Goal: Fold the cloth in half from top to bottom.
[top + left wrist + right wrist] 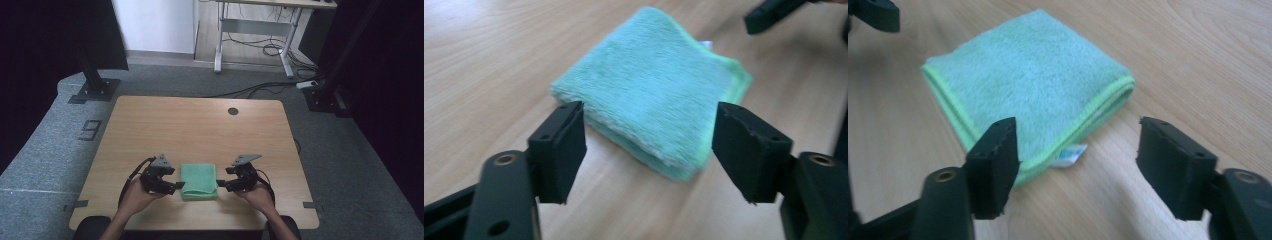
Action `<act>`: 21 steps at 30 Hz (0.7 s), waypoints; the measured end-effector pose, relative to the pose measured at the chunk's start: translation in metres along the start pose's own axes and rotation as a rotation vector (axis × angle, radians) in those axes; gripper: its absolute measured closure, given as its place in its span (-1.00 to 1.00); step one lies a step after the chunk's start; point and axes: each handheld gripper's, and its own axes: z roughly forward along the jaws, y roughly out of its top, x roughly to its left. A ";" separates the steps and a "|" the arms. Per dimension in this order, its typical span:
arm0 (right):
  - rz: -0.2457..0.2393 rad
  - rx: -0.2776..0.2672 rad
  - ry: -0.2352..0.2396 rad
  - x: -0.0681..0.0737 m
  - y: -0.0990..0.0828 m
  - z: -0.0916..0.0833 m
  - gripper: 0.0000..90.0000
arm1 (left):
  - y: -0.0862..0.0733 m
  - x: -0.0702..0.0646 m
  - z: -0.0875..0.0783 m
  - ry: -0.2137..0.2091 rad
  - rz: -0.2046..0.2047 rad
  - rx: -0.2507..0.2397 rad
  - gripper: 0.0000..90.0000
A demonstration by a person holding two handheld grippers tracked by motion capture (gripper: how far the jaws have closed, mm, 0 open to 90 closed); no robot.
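I see a folded green cloth lying flat on the wooden table, near the table's near edge, roughly centred between its left and right edges. My left gripper sits just beside the cloth's left edge, jaws apart, nothing between them; in the left gripper view the cloth lies just ahead of the spread jaws, folded edge toward me. My right gripper is just beside the cloth's right edge, jaws also apart and empty. In the right gripper view the cloth shows its stitched hem and a small white label sticking out at the near corner. Can't tell if either jaw tip touches the fabric.
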 end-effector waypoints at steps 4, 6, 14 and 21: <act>0.016 0.017 -0.037 0.003 0.003 0.014 -0.43 | -0.004 0.005 0.017 0.006 -0.038 0.013 -0.44; 0.021 0.022 -0.049 0.005 0.002 0.019 -0.49 | -0.010 0.005 0.025 0.017 -0.052 0.023 -0.46; -0.008 0.073 -0.090 0.015 -0.010 0.031 -0.57 | -0.030 -0.001 0.037 0.053 -0.070 0.037 -0.49; -0.037 0.084 -0.108 0.022 -0.016 0.031 -0.56 | -0.035 -0.007 0.039 0.091 -0.051 0.037 -0.48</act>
